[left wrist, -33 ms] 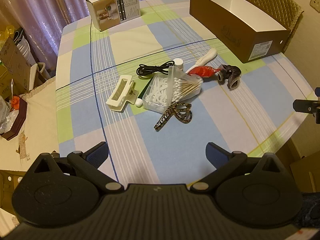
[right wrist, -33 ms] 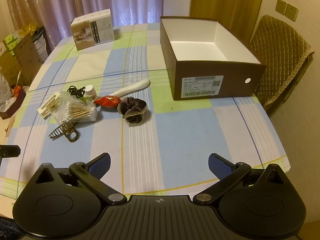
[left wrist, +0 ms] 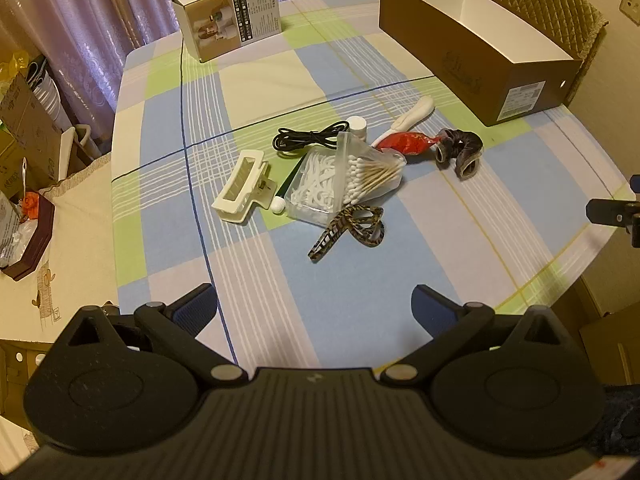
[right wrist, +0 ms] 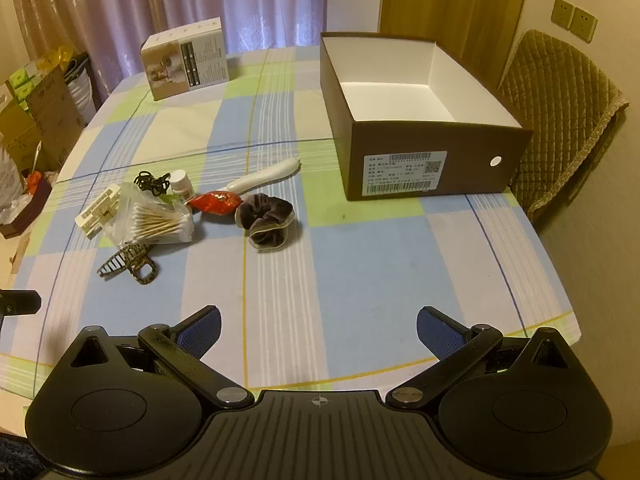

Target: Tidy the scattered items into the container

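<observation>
Nothing has changed from the earlier frame taken at the same instant — every item lies where it did, so the tidying has, by the look of it, not begun. Nearest the cameras, the left hand-held gripper (left wrist: 314, 306) and the right hand-held gripper (right wrist: 318, 330) hover over the checked desk (right wrist: 360, 280), both released with fingers spread wide and nothing between them. Beyond them, well short of the brown box (right wrist: 432, 160), sits the clutter: a tortoiseshell hair clip (right wrist: 128, 266) closest, then the cotton-swab case (right wrist: 160, 222) beside a cream claw clip (left wrist: 242, 186), a dark scrunchie (right wrist: 266, 220) touching a red wrapper (right wrist: 216, 202), a white handle (right wrist: 264, 178), a small white bottle (right wrist: 182, 184) and a black cable (left wrist: 308, 138). The box stands open and empty, to the far right of the pile — all items remain to be moved.
</observation>
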`<state>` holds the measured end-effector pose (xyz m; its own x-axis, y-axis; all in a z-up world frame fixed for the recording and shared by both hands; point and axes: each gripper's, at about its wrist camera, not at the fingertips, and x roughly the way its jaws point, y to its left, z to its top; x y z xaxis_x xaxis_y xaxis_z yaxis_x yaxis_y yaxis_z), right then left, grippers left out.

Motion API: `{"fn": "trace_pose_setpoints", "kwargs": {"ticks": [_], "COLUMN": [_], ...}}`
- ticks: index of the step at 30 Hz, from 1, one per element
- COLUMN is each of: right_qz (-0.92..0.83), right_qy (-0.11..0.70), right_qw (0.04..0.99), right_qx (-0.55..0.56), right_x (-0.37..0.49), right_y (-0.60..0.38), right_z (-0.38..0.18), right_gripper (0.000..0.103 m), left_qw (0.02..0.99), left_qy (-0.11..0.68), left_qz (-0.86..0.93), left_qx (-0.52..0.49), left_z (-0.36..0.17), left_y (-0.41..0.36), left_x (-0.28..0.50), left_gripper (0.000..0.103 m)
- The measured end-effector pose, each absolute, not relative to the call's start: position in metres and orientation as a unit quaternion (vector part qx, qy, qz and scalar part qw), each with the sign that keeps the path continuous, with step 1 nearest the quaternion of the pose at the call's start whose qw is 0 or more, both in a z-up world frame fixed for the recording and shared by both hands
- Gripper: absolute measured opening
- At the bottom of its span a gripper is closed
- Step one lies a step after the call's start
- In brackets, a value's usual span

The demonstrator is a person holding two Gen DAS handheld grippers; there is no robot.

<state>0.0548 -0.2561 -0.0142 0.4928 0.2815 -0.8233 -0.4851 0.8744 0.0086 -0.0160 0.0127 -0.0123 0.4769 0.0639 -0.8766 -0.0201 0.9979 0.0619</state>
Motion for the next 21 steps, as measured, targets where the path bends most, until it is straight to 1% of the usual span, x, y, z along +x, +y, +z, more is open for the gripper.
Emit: {"fn": "trace_pose_setpoints", "kwargs": {"ticks": [21], "right_qz": [0.231], "right_qy": [0.449], "right_qw": [0.855], "right_qx": [-0.116], "right_x": [0.0611], "right_y": [-0.25], "right_z": [-0.0148], "right_gripper": [0.101], "left_qw": [0.86], "left_qy": [0.51], "left_qz": [0.028], "left_qx": [0.02], "left_z": [-0.0125], "left_y": [0.015], "left_x": [-0.0081], "left_gripper": [0.102]}}
